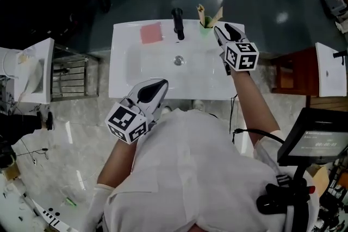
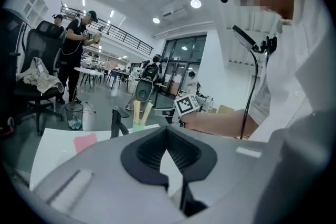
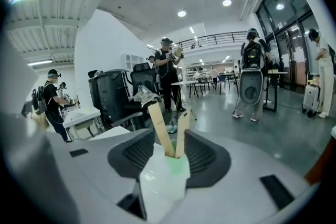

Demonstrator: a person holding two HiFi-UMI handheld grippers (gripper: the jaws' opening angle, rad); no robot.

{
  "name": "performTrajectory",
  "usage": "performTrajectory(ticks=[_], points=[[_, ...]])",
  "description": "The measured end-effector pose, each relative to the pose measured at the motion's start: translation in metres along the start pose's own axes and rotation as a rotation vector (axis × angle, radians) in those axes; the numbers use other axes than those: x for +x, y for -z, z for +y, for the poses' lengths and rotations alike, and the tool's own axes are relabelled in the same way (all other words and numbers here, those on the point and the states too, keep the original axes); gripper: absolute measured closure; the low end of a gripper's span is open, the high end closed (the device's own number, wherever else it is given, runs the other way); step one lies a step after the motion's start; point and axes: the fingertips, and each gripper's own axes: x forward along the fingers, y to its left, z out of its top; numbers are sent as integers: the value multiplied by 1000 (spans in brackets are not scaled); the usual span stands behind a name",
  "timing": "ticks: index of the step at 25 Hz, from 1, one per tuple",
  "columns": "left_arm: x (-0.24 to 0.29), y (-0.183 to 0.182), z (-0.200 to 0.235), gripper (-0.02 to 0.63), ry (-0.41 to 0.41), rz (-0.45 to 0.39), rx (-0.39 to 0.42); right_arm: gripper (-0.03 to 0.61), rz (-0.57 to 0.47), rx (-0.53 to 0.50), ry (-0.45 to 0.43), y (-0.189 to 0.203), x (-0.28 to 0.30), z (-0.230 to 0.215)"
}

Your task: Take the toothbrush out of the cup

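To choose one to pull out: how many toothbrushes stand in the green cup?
2. Both stand in the small green cup: one tan flat toothbrush leans left, a second tan flat toothbrush is nearly upright.

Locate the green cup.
In the head view the cup stands at the back of the sink, right of the faucet, just ahead of the right gripper.

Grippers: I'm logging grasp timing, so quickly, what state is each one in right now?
Left gripper: jaws shut, empty.
Right gripper: jaws open, the cup seen between them, nothing held.
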Motion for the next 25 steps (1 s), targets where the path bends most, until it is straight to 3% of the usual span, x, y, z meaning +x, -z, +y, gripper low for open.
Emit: performTrajectory(ticks=[13, 15, 17, 25], points=[[15, 7, 13, 607, -209, -17, -65, 430, 43, -8, -87, 19, 74, -31], [12, 8, 12, 607, -222, -23, -70, 444, 44, -20, -88, 20, 74, -28], [11, 6, 11, 607, -227, -28, -69, 511, 42, -38, -86, 18, 73, -26], [7, 0, 11, 607, -236, -40, -62, 525, 27, -79, -84, 11, 68, -24]])
